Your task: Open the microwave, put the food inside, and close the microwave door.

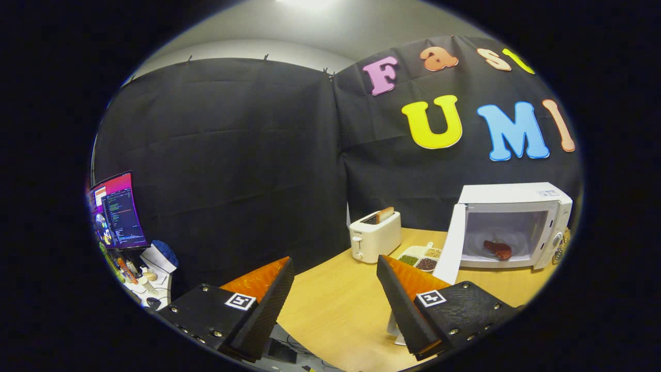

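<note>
A white microwave (521,206) stands on the wooden table (341,305), beyond my right finger. Its door (450,243) hangs wide open, swung out toward me on the left side. Inside the lit cavity lies a reddish-brown piece of food (498,249). My gripper (335,266) is open, fingers far apart, with nothing between them. It hovers over the table's near left corner, well back from the microwave.
A white toaster (375,236) with a slice of bread in its slot stands left of the microwave. A divided white dish (421,257) of dry grains lies between them. Off the table's left edge sit a lit monitor (116,212) and a cluttered desk (147,281).
</note>
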Demonstrator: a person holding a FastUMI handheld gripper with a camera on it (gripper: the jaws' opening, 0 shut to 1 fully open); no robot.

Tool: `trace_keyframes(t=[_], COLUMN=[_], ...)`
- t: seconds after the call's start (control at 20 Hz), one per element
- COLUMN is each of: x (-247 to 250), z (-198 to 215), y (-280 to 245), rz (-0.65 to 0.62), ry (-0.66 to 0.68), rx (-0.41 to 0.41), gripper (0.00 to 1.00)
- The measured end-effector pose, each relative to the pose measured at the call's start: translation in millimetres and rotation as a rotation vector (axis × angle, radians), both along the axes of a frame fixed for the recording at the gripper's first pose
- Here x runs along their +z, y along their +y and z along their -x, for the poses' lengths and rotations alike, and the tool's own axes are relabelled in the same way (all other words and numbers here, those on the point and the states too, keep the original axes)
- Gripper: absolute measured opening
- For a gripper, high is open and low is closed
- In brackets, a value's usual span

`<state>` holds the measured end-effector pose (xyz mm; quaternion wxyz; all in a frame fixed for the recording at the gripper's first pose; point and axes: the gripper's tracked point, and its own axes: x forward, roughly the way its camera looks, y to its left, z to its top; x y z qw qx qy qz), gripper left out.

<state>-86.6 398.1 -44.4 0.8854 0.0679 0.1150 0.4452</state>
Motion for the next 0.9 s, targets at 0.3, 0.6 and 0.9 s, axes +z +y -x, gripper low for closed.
trace_keyframes(t=[0.3, 0.6, 0.9], x=[-51, -89, -102], z=[7, -14, -42], y=[10, -13, -48], rz=[0.076, 0.159, 0.18], ry=[0.084, 0.163, 0.207], rx=[0.039, -0.039, -0.187], gripper=[0.94, 0.41, 0.01])
